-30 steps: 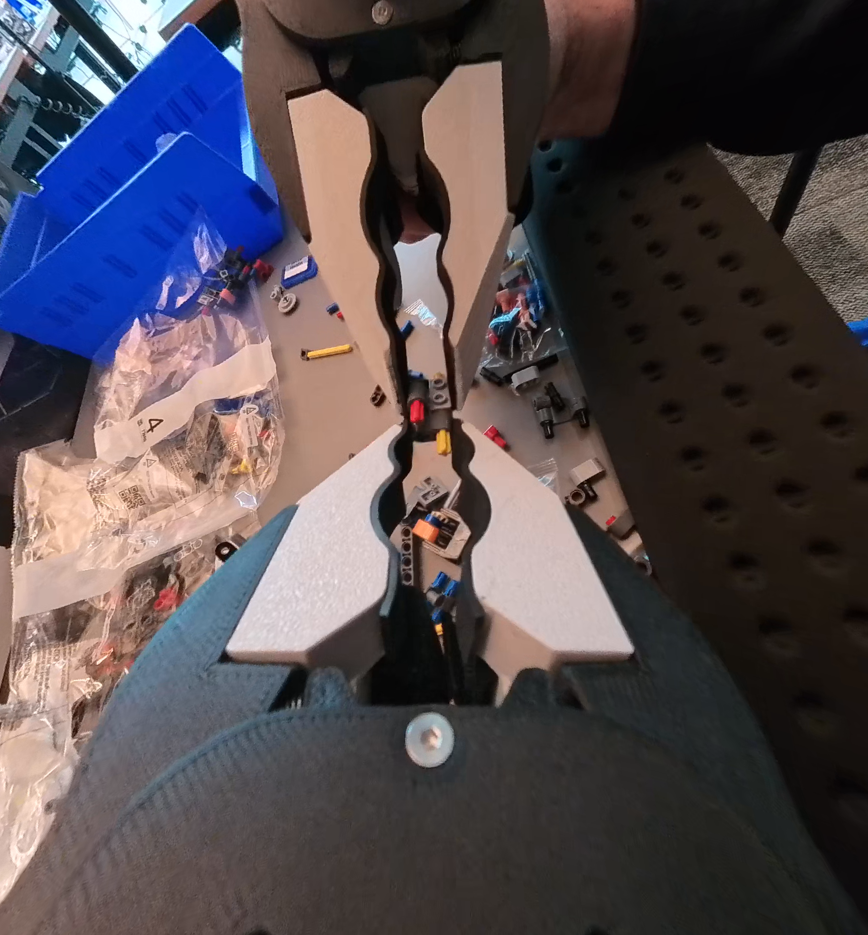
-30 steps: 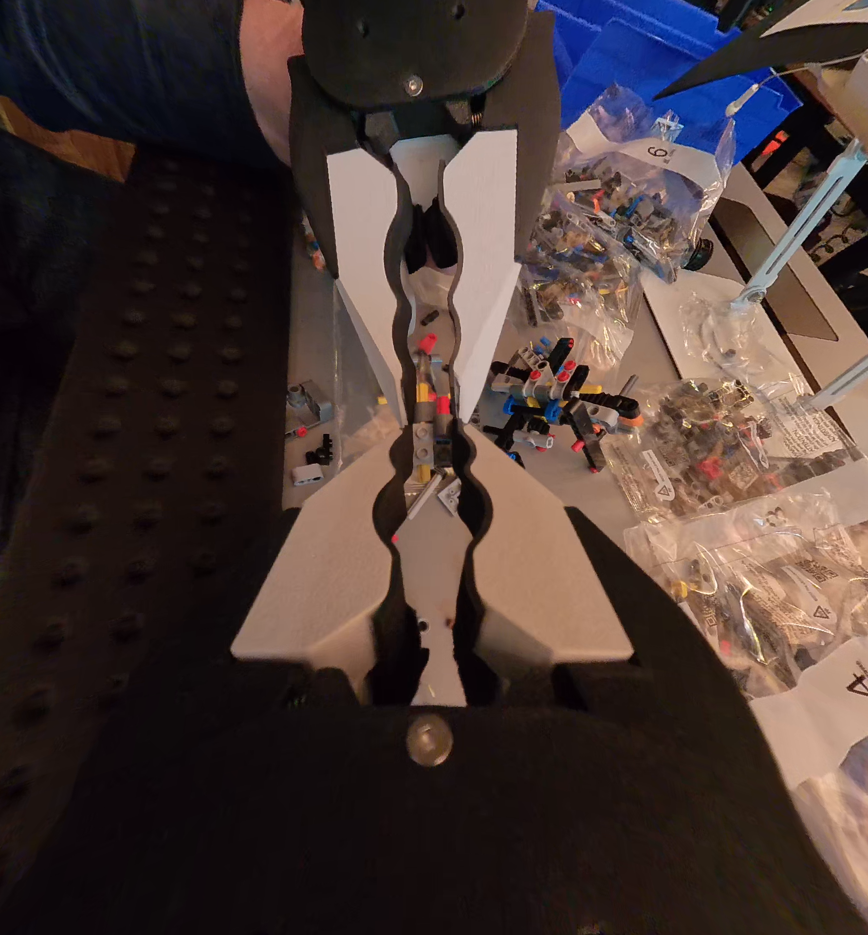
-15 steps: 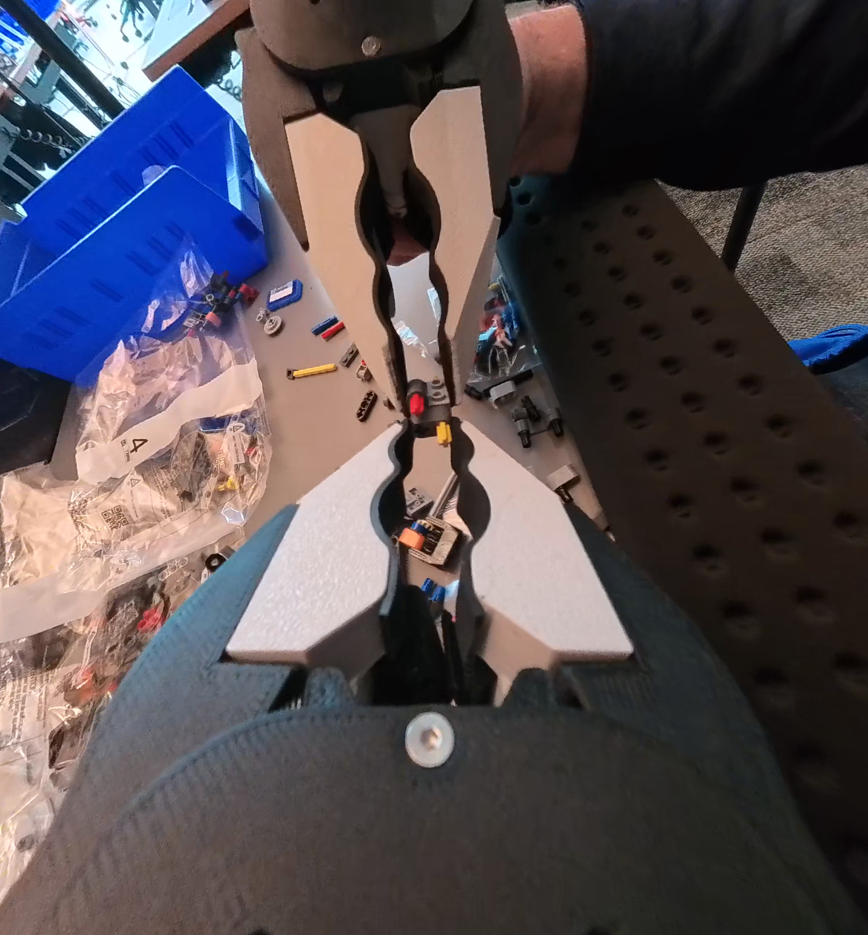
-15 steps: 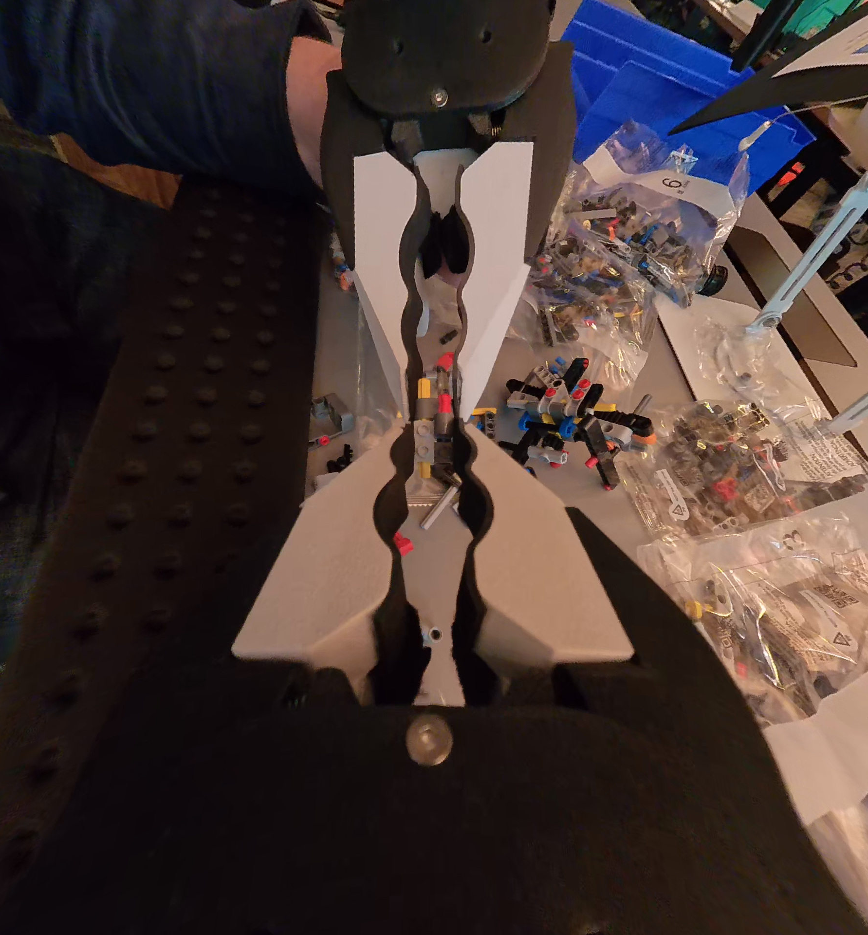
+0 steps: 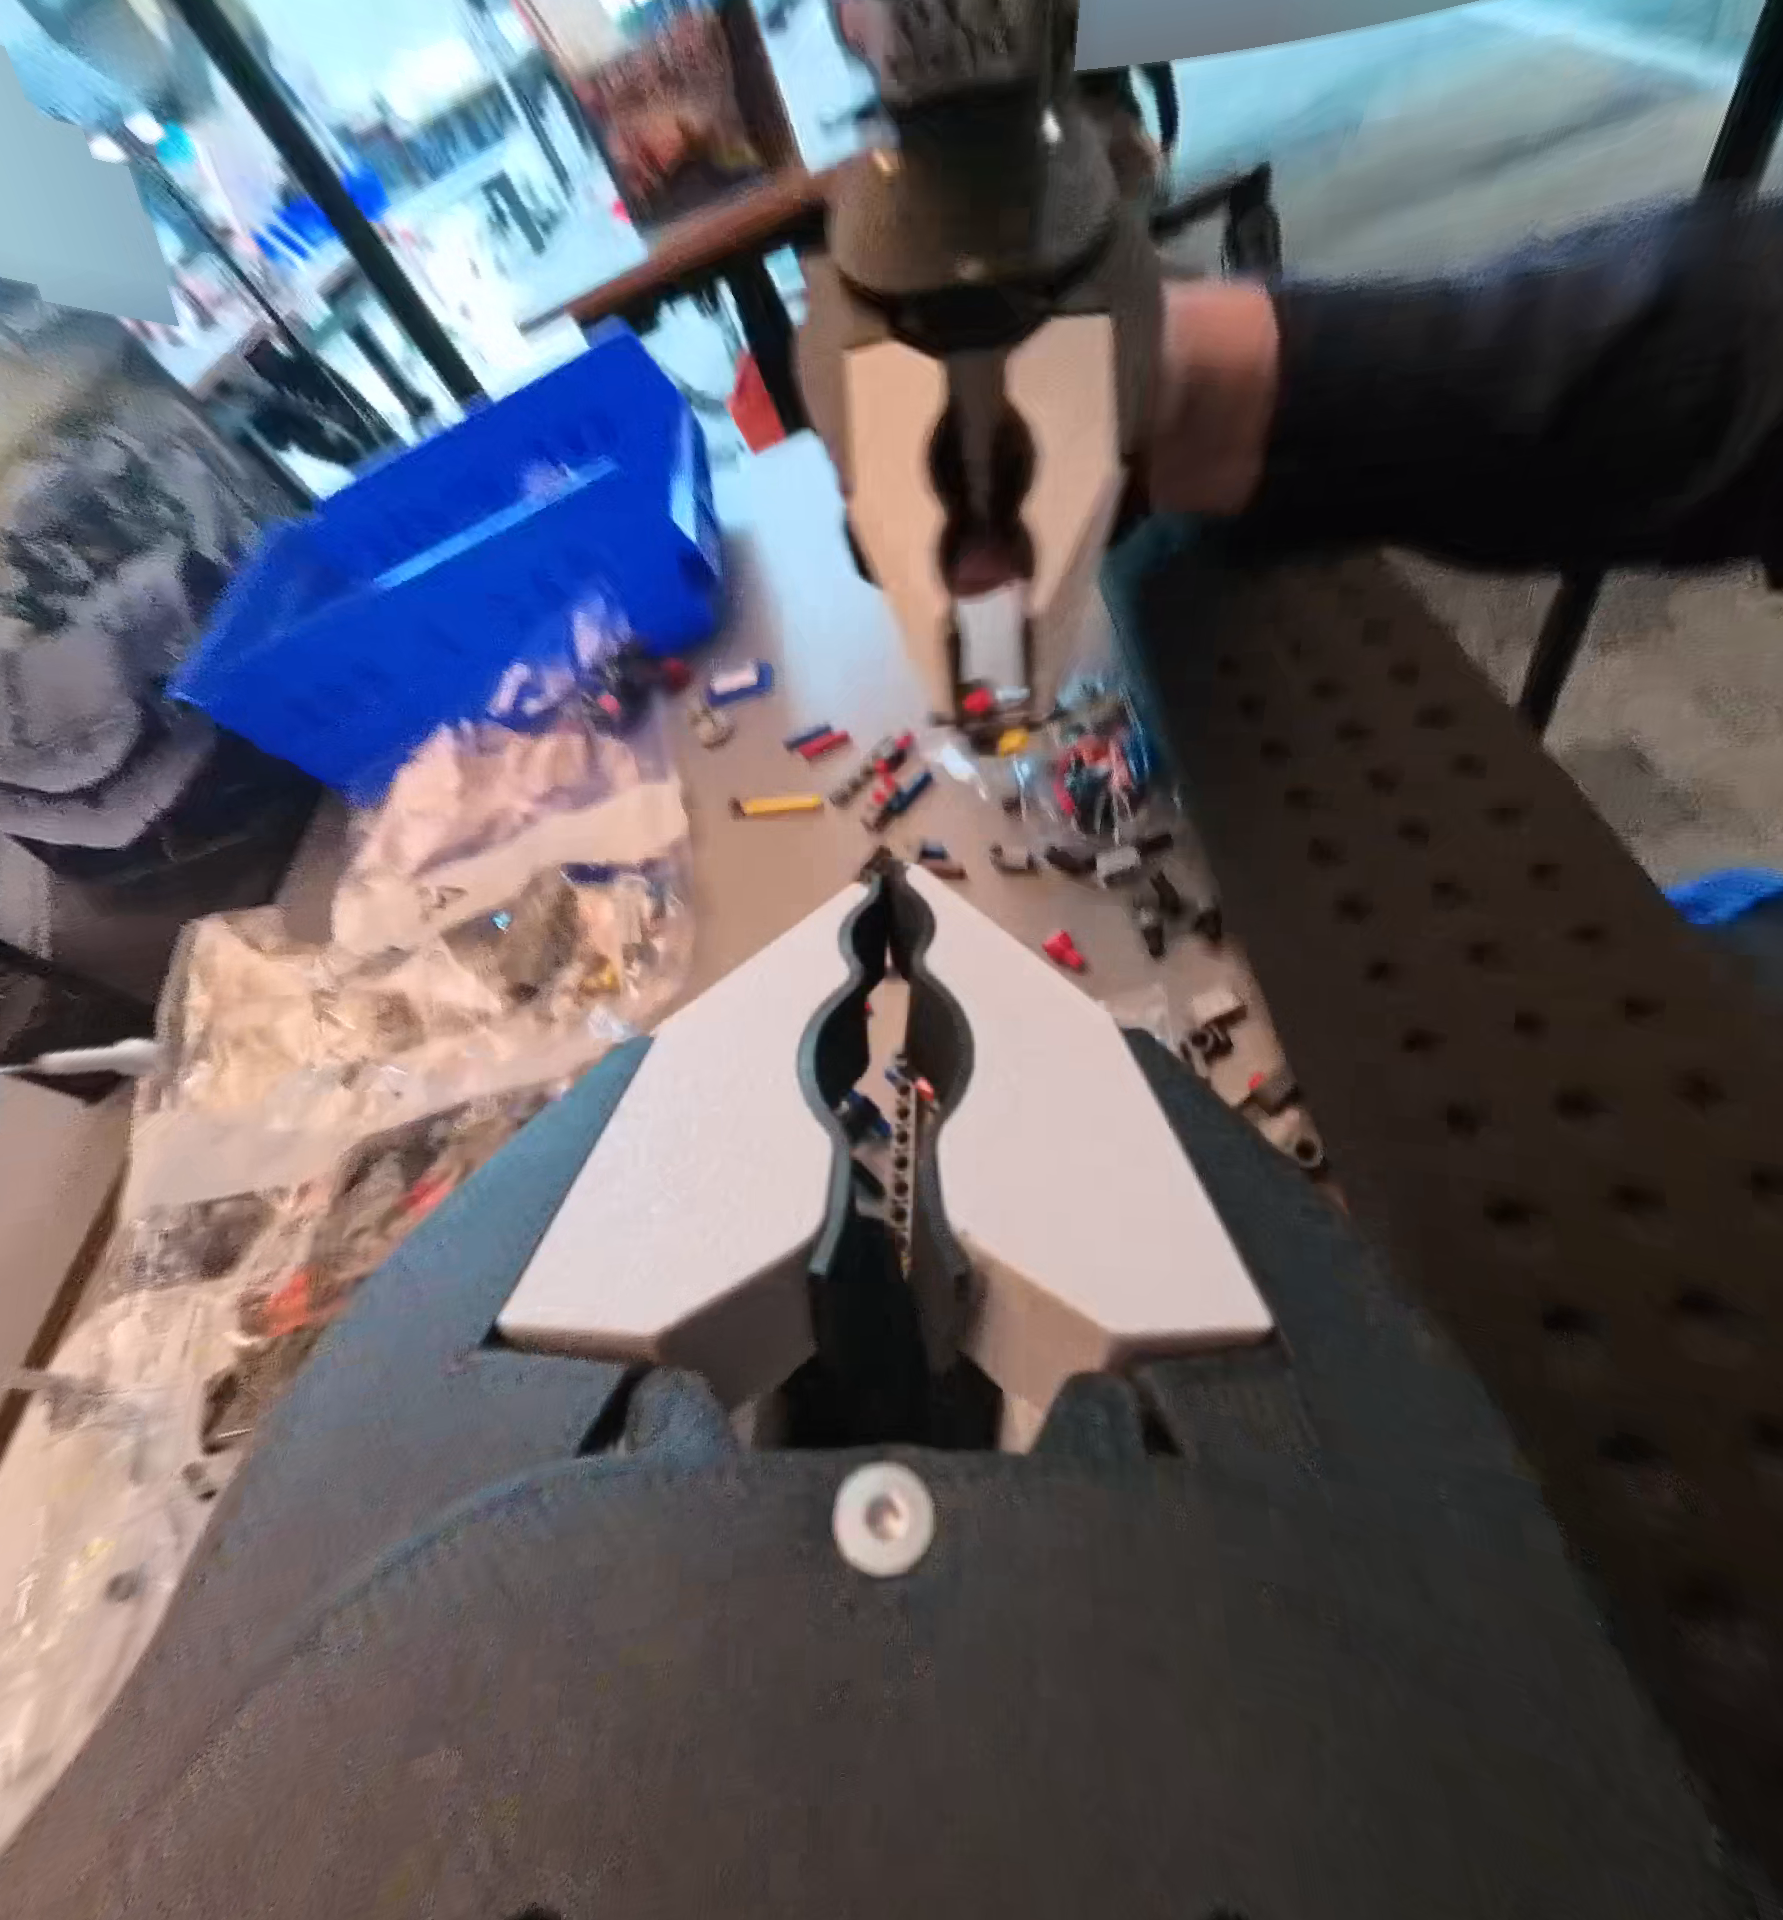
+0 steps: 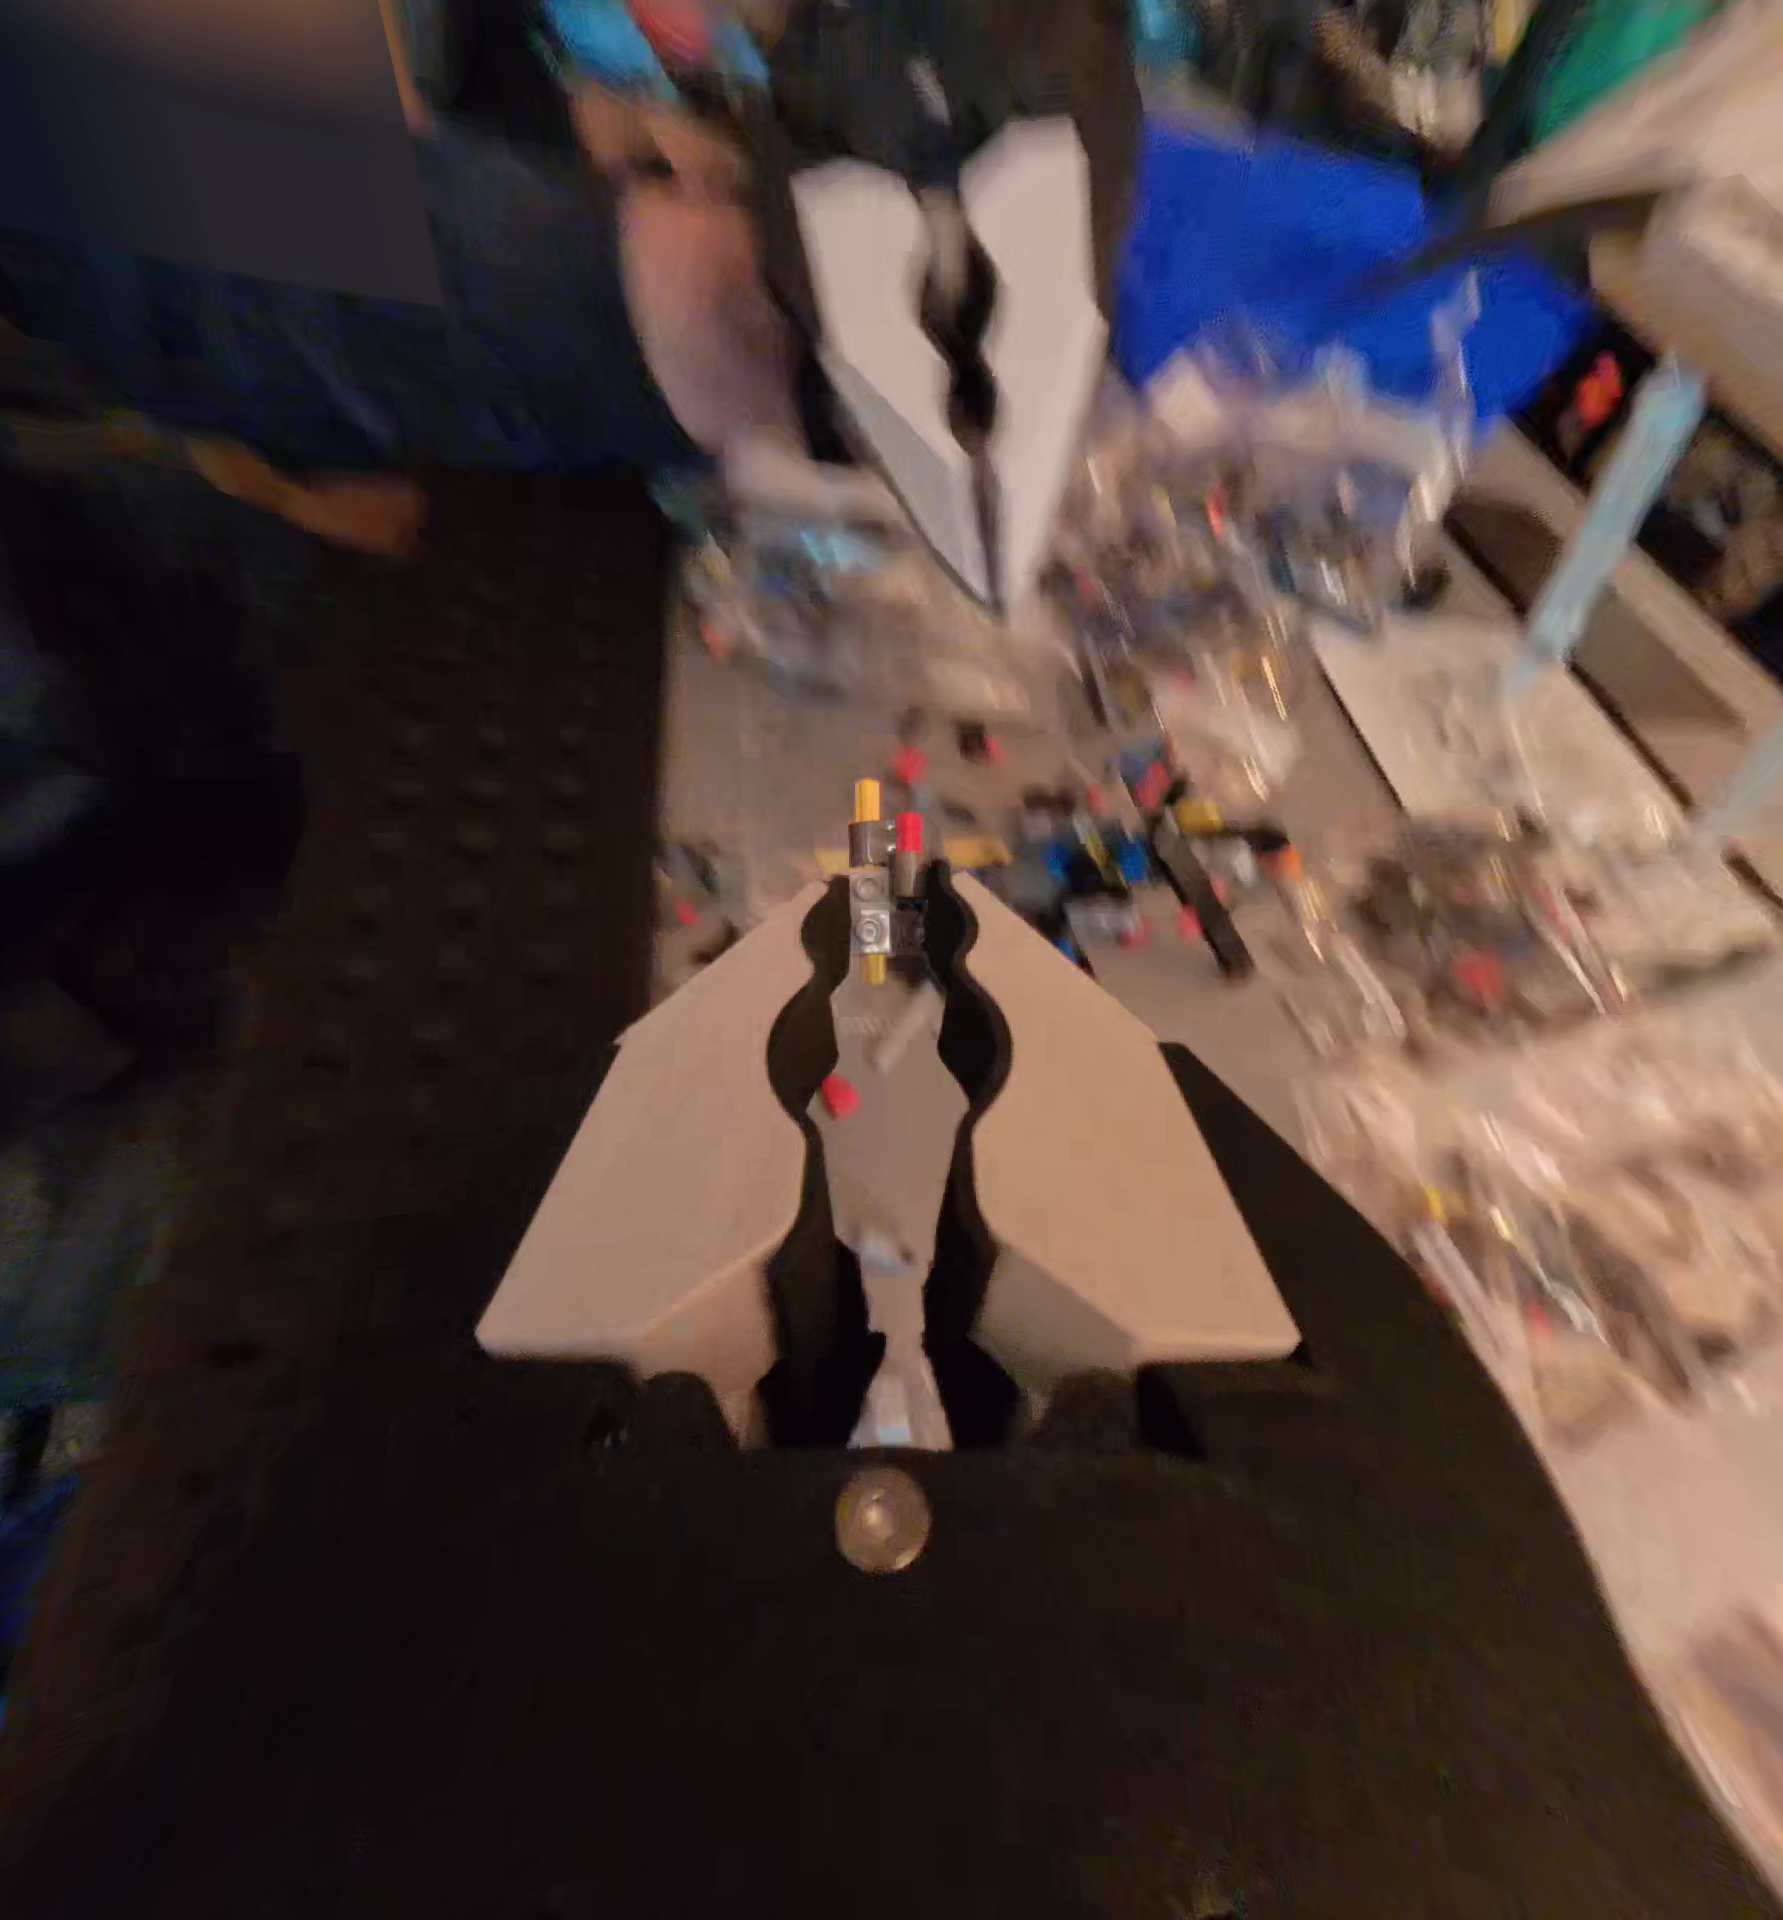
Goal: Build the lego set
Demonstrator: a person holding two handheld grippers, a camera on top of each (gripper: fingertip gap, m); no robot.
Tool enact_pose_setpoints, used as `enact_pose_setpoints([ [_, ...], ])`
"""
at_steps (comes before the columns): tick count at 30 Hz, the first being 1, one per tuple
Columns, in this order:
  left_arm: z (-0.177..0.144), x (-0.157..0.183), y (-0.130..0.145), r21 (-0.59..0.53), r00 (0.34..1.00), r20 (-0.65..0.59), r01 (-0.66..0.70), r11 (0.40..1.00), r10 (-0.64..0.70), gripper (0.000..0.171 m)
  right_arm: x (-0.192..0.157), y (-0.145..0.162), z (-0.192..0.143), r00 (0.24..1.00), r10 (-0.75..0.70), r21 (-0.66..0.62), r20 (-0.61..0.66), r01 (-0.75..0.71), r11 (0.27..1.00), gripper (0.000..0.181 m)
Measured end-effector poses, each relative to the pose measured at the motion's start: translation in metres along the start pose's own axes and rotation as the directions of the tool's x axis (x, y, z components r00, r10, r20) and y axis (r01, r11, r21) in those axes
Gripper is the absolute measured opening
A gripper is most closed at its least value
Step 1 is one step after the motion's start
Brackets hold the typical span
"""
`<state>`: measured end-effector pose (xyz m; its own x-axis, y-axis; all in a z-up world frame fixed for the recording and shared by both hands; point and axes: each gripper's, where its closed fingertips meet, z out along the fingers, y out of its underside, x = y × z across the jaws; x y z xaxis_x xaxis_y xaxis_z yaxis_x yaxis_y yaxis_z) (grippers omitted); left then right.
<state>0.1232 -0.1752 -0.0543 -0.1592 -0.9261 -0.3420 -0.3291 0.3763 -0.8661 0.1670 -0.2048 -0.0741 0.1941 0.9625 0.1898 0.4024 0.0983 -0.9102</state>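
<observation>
Fingers of the right gripper (image 6: 892,904) are narrowed onto a small grey lego assembly (image 6: 885,902) with a yellow pin and a red pin, pinched at the very tips; part of it sticks out past the tips. Left gripper (image 5: 889,883): tips drawn together, nothing seen between them; a dark holed beam (image 5: 902,1164) shows through the gap behind the tips, on the table below. Beyond the left tips, loose lego pieces (image 5: 871,774) lie scattered on the grey table (image 5: 825,644), a yellow bar (image 5: 781,805) among them. To the left of those fingers lie clear parts bags (image 5: 471,935), with a blue bin (image 5: 471,613) farther out. Both views are motion-blurred. In the right wrist view, a partly built black and grey model (image 6: 1147,883) lies just right of the tips.
</observation>
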Motion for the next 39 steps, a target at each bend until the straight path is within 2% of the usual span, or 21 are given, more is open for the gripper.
enact_pose_setpoints([
  [1, -0.001, -0.003, -0.002, -0.003, 1.0, 0.015, -0.012, 1.0, 0.012, 0.0, -0.007, -0.009, 0.001, 0.999, -0.001, 0.039, 0.044, -0.001, 0.999, 0.012],
  [4, 0.025, 0.019, 0.021, -0.113, 0.997, -0.078, -0.017, 0.993, 0.008, 0.0, 0.003, 0.016, 0.015, 1.0, -0.007, -0.106, -0.015, 0.006, 0.994, 0.013],
  [6, 0.037, 0.022, 0.023, -0.12, 0.997, -0.072, -0.042, 0.992, 0.033, 0.024, 0.002, 0.019, 0.02, 1.0, -0.025, -0.12, -0.012, 0.024, 0.993, 0.013],
  [9, 0.04, 0.024, 0.013, -0.075, 0.996, -0.094, -0.001, 0.997, -0.006, 0.035, 0.004, 0.024, 0.023, 0.998, -0.045, -0.155, -0.032, 0.039, 0.987, 0.013],
  [13, 0.048, 0.029, 0.027, -0.153, 0.995, -0.104, -0.018, 0.988, 0.002, 0.032, 0.004, 0.022, 0.028, 0.995, -0.088, -0.168, -0.054, 0.077, 0.983, 0.013],
  [16, 0.051, 0.027, 0.029, -0.155, 0.994, -0.107, 0.021, 0.988, -0.038, 0.016, 0.007, 0.023, 0.031, 0.987, -0.135, -0.196, -0.085, 0.117, 0.974, 0.013],
  [21, 0.05, 0.026, 0.031, -0.166, 0.994, -0.101, 0.02, 0.986, -0.037, 0.015, 0.008, 0.023, 0.033, 0.981, -0.166, -0.212, -0.102, 0.142, 0.967, 0.013],
  [24, 0.048, 0.027, 0.031, -0.178, 0.995, -0.094, -0.032, 0.983, 0.015, 0.015, 0.007, 0.022, 0.033, 0.986, -0.143, -0.198, -0.089, 0.123, 0.972, 0.013],
  [30, 0.043, 0.026, 0.016, -0.097, 0.997, -0.077, -0.031, 0.995, 0.023, 0.015, 0.004, 0.01, 0.025, 0.993, -0.091, -0.113, -0.077, 0.082, 0.99, 0.012],
  [39, 0.039, 0.028, 0.006, -0.041, 0.996, -0.086, -0.019, 0.999, 0.016, 0.015, 0.001, 0.001, 0.02, 0.997, -0.065, -0.053, -0.051, 0.063, 0.997, 0.012],
])
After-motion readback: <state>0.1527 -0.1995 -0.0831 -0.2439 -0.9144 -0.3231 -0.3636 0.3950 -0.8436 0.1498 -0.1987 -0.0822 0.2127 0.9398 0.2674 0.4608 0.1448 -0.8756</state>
